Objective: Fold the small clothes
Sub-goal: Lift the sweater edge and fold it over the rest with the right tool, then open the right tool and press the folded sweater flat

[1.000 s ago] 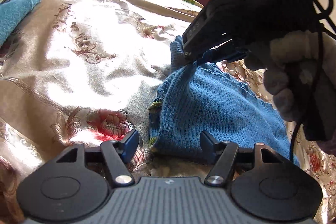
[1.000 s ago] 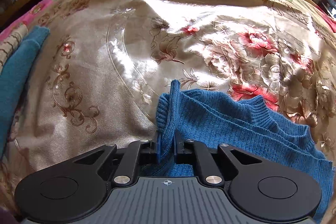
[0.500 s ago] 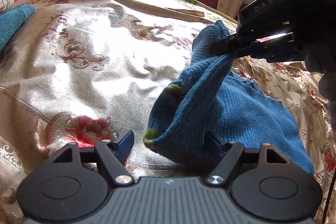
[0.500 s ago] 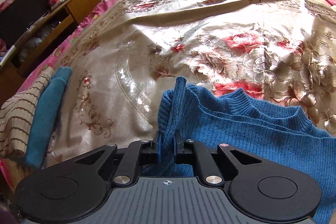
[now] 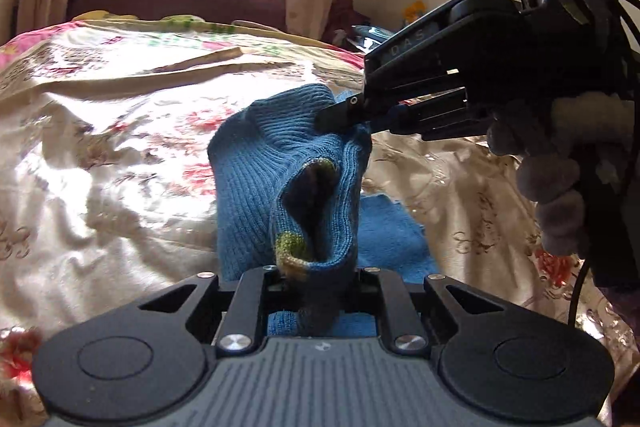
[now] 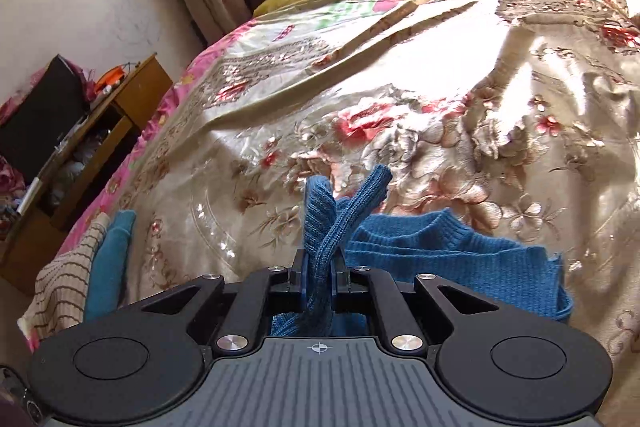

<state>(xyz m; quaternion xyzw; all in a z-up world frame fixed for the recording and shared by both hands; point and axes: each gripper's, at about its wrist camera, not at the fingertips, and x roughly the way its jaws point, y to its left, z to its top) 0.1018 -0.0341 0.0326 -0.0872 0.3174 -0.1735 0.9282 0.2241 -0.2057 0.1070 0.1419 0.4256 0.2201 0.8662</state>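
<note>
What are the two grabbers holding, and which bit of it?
Both hold the blue sweater. The left gripper pinches a bunched edge with green stitching; the right gripper pinches a ribbed edge.

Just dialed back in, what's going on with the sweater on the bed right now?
Both grippers are clamped on the blue sweater, lifting one side of it off the floral bedspread. The left gripper pinches a bunched edge with green trim; the right gripper pinches a ribbed edge higher up. The rest of the sweater lies on the bed, so the fold is not yet laid down. Two folded pieces, a teal one and a striped one, lie at the bed's edge.
</note>
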